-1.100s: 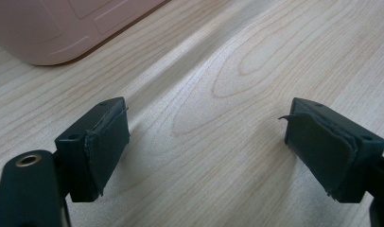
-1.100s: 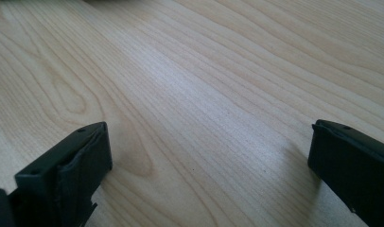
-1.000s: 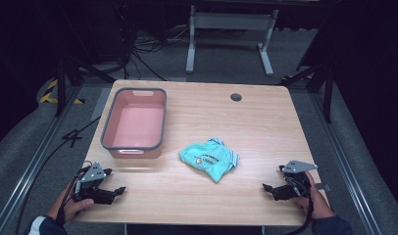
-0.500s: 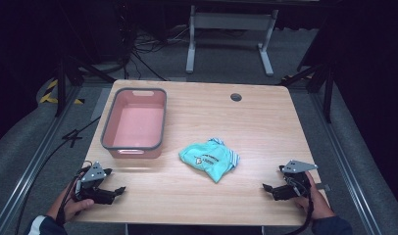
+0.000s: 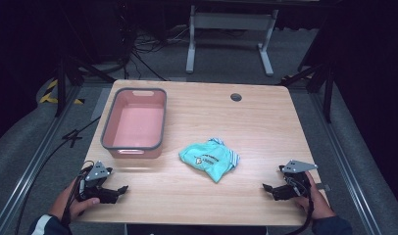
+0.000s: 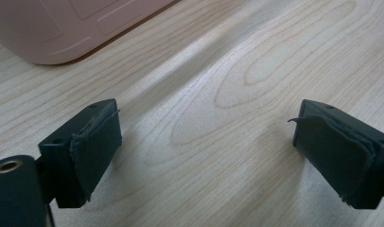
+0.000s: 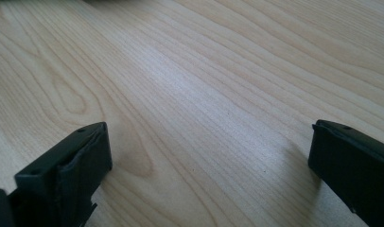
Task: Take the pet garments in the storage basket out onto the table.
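Observation:
A crumpled teal cloth [image 5: 210, 158] lies near the middle of the wooden table [image 5: 246, 122]. A pink tub with a grey rim [image 5: 134, 123] stands at the table's left, and its corner [image 6: 62, 28] fills the top left of the left gripper view. My left gripper [image 5: 119, 190] rests open on the table near the front left corner, in front of the tub. My right gripper [image 5: 268, 188] rests open near the front right corner, to the right of the cloth. Both pairs of jaws stand wide apart over bare wood, left gripper [image 6: 206, 146] and right gripper [image 7: 209, 175] alike.
A round cable hole [image 5: 236, 97] sits near the table's far edge. Beyond the table stand a white desk frame [image 5: 231, 34] and dark stands on a grey floor. Cables trail on the floor at the left.

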`<state>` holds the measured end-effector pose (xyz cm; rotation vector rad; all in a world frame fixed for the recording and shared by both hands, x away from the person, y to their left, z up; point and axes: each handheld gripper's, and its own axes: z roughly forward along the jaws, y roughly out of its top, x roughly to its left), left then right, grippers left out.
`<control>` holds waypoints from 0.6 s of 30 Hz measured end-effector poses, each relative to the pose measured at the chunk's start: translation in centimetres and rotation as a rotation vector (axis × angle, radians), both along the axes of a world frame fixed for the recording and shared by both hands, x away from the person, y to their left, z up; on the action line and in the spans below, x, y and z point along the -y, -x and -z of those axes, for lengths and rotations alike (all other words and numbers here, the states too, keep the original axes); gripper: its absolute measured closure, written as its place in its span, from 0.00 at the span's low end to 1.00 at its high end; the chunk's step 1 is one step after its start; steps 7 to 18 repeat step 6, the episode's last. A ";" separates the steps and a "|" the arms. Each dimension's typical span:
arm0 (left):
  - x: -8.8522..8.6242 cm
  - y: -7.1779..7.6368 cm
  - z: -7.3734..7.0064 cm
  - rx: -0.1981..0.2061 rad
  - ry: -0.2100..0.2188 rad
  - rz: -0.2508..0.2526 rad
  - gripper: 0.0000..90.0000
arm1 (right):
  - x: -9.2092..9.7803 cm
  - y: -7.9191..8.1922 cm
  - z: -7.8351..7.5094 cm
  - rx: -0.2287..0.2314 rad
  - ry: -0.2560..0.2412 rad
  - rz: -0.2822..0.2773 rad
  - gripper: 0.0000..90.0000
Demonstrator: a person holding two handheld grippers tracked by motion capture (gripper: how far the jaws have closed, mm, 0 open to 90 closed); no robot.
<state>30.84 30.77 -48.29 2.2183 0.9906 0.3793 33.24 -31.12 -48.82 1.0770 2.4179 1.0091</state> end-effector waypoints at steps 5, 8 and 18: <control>0.2 -0.3 0.0 -0.016 -0.013 -0.025 0.01 | 0.0 0.0 0.0 0.001 0.000 0.002 0.00; 0.2 -0.3 0.0 -0.017 -0.015 -0.029 0.01 | 0.0 0.0 0.0 0.001 0.000 0.002 0.00; 0.2 -0.3 0.0 -0.017 -0.015 -0.029 0.01 | 0.0 0.0 0.0 0.001 0.000 0.002 0.00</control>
